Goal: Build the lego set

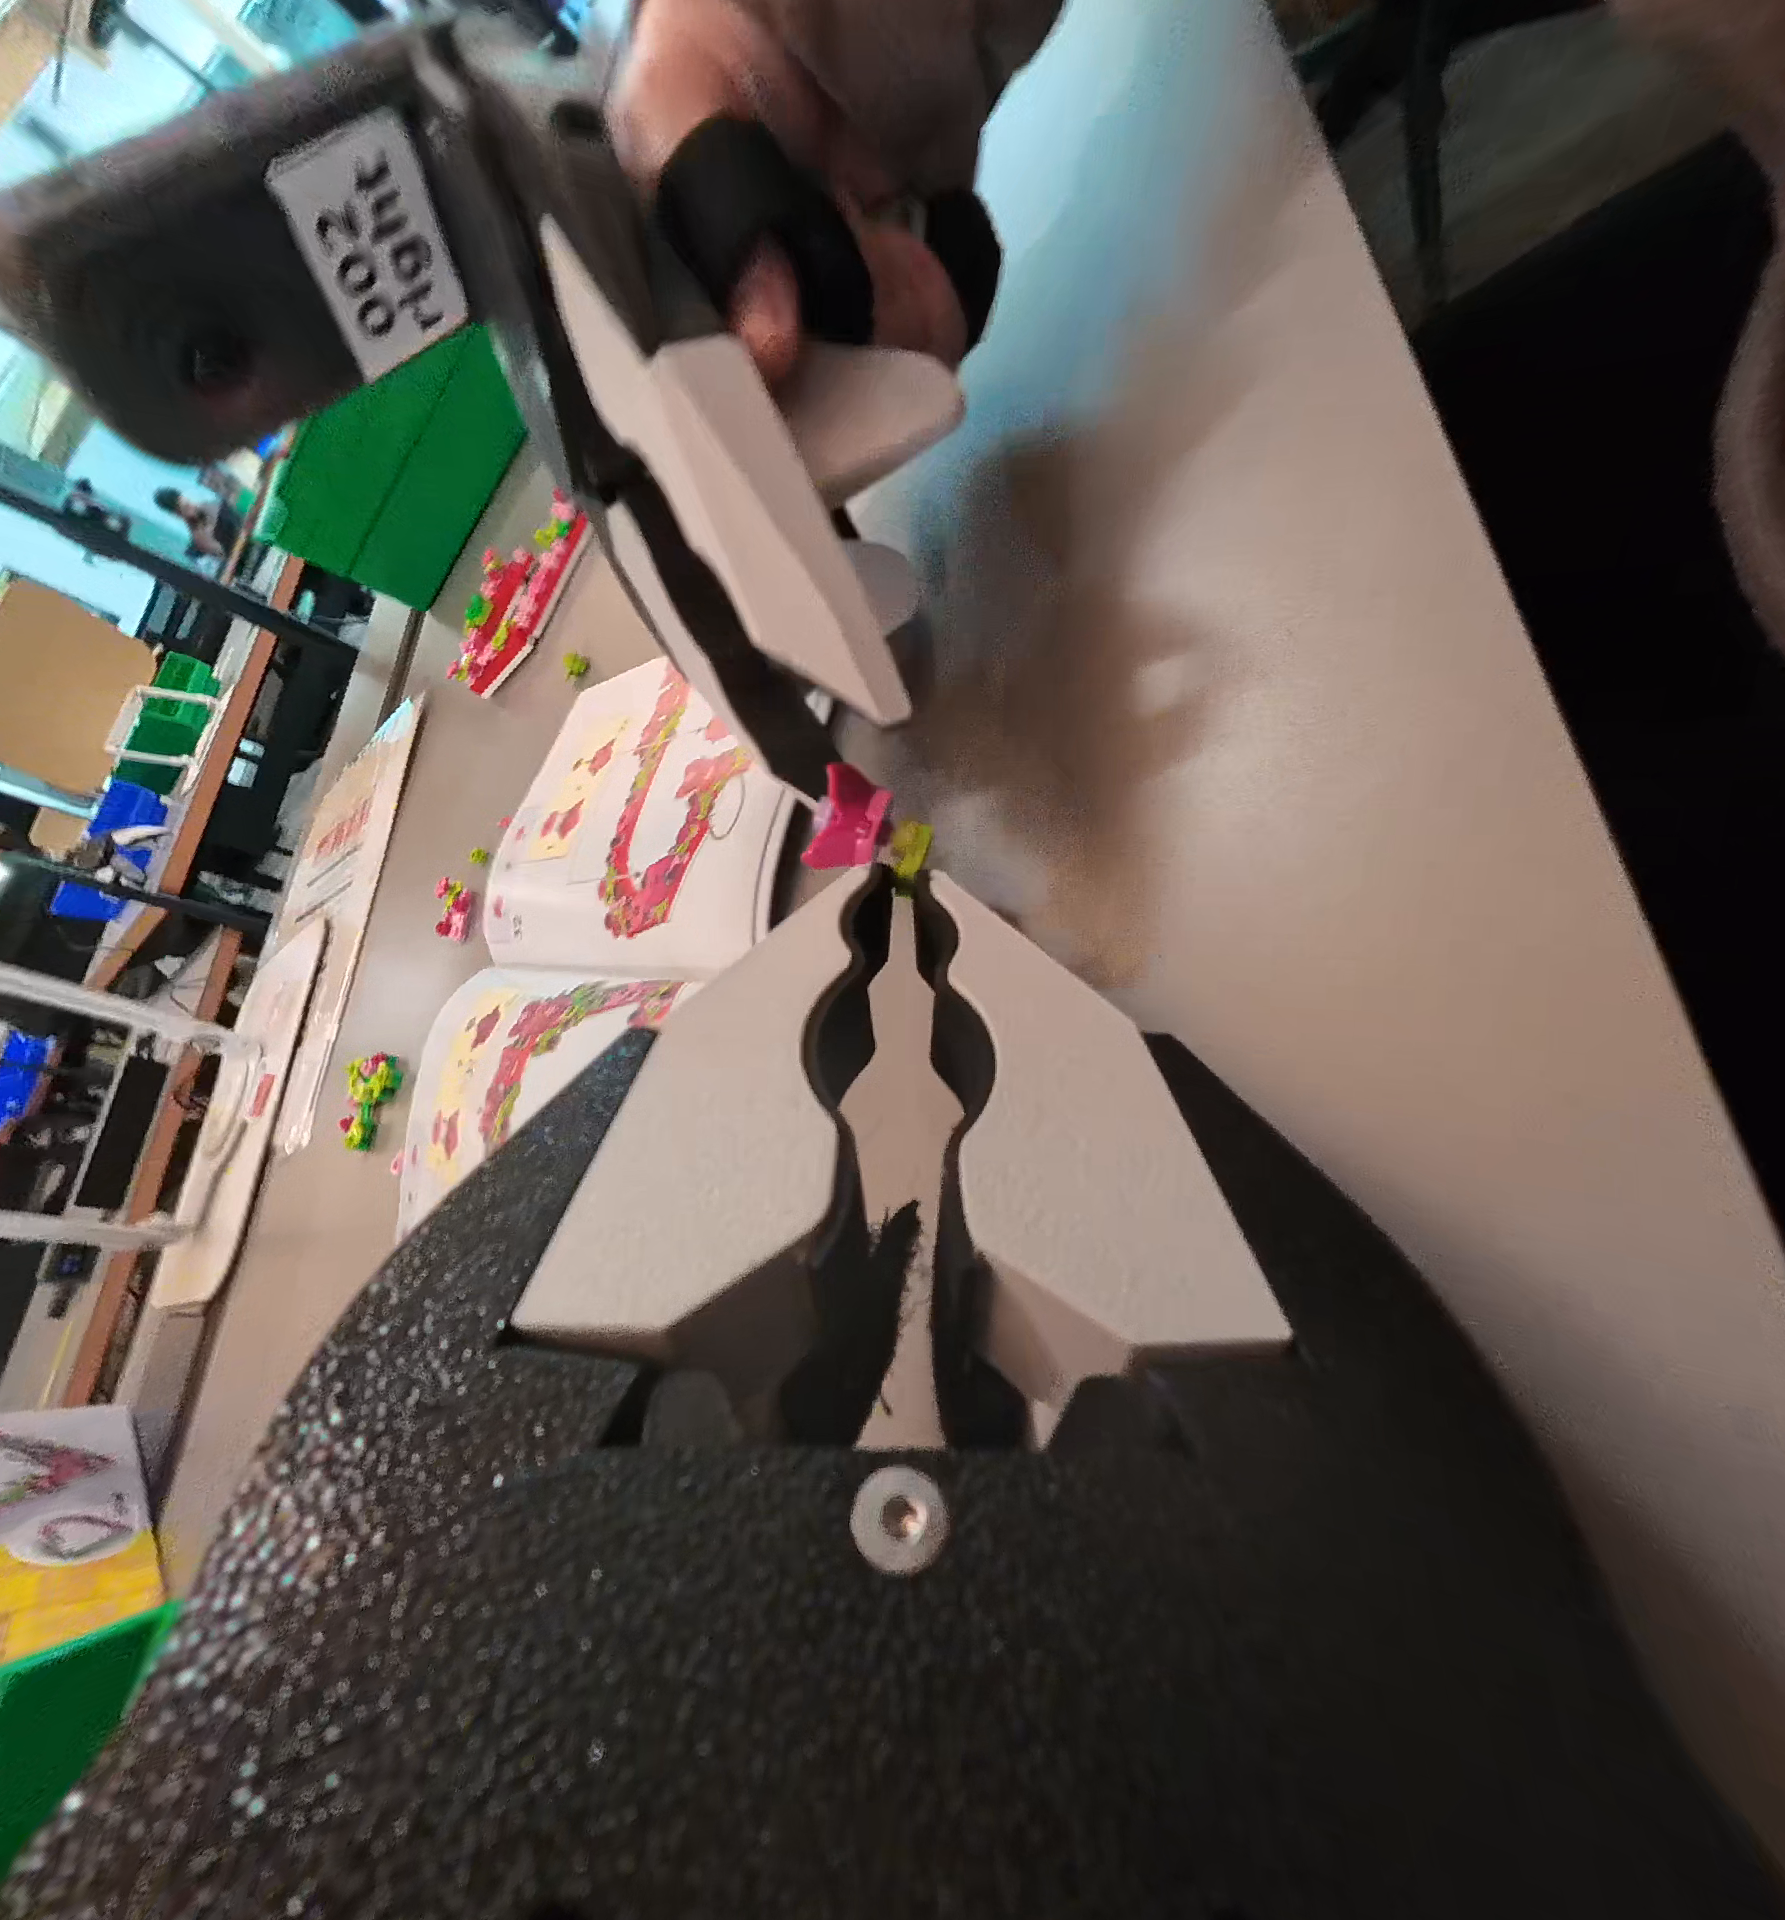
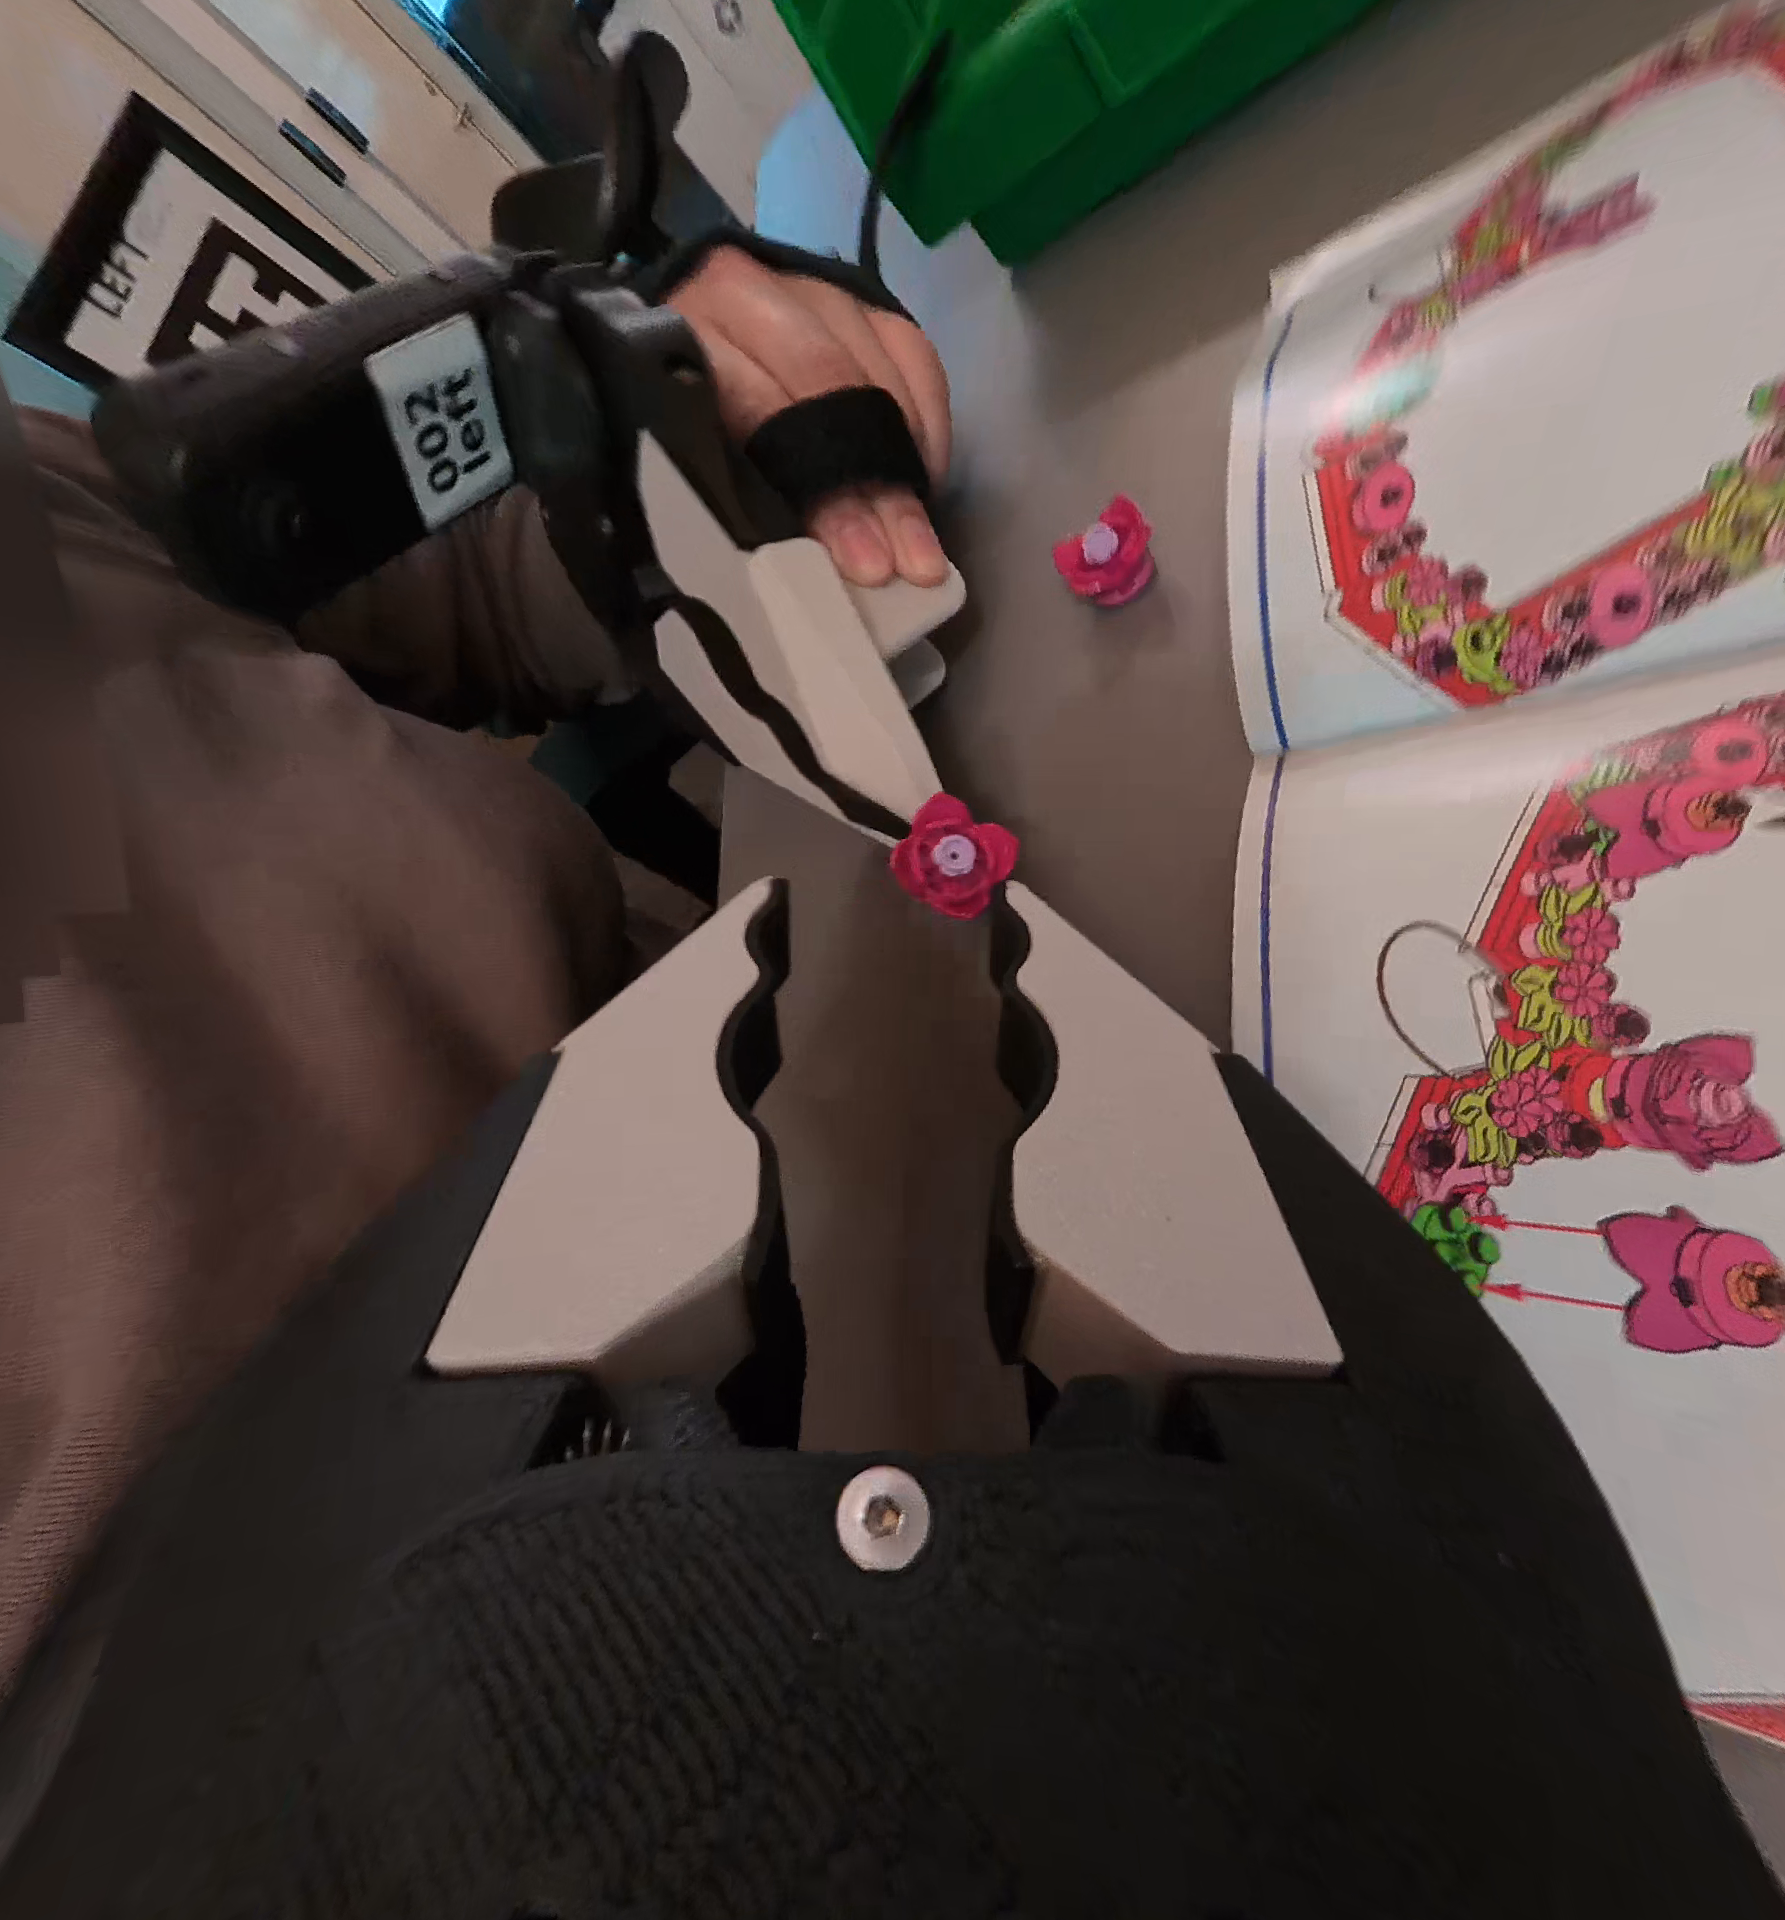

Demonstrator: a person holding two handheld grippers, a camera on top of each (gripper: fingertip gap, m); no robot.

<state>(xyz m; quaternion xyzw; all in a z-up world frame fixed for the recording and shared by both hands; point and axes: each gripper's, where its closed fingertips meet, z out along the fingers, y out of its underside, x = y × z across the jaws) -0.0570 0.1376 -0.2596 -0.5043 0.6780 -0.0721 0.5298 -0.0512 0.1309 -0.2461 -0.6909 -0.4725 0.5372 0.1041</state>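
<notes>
My left gripper is shut on a small lime green piece that carries a magenta flower, held just above the grey table. In the right wrist view the same flower, with a lilac centre, sits at the tip of the left gripper. My right gripper is open and empty, and the flower lies close to its right fingertip. In the left wrist view the right gripper comes in from the upper left, its tip by the flower.
A second magenta flower stands on the table beside the open instruction booklet. Farther off are a red frame with flowers, small lime and pink clusters, a green bin and the set's box.
</notes>
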